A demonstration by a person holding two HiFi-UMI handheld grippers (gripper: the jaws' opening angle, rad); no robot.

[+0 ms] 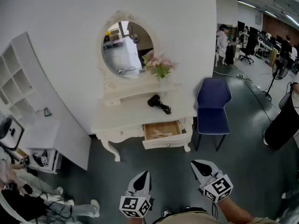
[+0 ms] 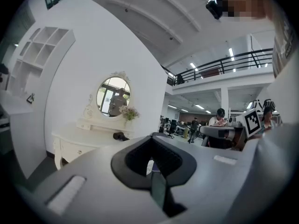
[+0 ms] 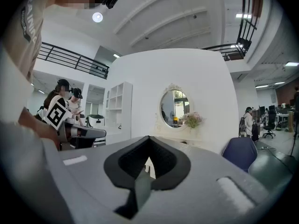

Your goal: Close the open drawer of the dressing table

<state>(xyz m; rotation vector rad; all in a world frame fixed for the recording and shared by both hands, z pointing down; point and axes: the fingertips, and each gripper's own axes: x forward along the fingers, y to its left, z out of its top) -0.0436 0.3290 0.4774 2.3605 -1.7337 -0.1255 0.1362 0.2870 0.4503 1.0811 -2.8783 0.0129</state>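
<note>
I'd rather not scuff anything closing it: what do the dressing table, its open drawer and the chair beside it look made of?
Dressing table: likely wood under matte white paint, given its carved curved legs. Drawer: white front, bare tan wood inside. Chair: dark blue, padded-looking; fabric or vinyl unclear; thin dark legs, probably metal.

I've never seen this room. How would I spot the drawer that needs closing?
Find the white dressing table under the oval mirror, against the white wall. The drawer is at its front right, next to the blue chair. It is the only one pulled out, showing a pale wooden inside.
</note>
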